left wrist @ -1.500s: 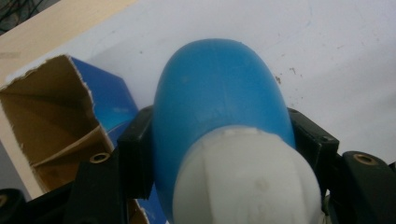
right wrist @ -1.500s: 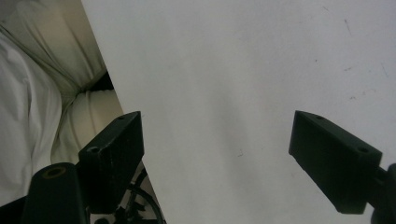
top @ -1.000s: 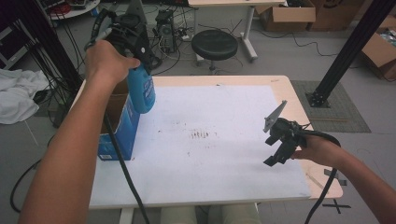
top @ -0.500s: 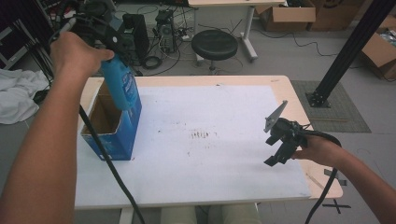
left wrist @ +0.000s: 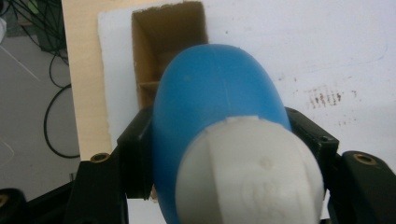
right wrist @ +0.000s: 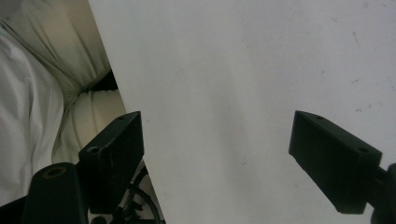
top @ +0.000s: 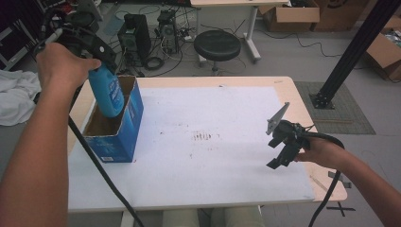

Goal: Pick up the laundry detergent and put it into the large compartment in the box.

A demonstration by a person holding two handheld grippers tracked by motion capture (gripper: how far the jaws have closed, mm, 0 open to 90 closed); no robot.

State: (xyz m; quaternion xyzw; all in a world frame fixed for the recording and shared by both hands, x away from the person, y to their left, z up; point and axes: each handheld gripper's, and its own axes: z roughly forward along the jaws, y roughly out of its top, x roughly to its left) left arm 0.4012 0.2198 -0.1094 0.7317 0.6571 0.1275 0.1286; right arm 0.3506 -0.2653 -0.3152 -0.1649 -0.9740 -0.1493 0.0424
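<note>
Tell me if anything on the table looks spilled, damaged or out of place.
Nothing spilled or broken. The one oddity is a patch of small dark marks near the middle of the white table cover. The blue bottle hangs tilted over the open blue box.

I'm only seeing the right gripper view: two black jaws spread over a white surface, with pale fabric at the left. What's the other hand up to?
Observer: The left gripper is shut on a blue bottle, held above an open blue cardboard box at the table's left side.
Operator: Is the bottle inside the box yet?
Observer: Its lower end hangs at the box's opening; the left gripper view shows brown dividers inside the box past the bottle.
Operator: Does the bottle have a cap?
Observer: Yes, a white cap faces the left gripper's camera.
Operator: And where is my gripper?
Observer: The right gripper hovers open near the table's right edge, holding nothing.
</note>
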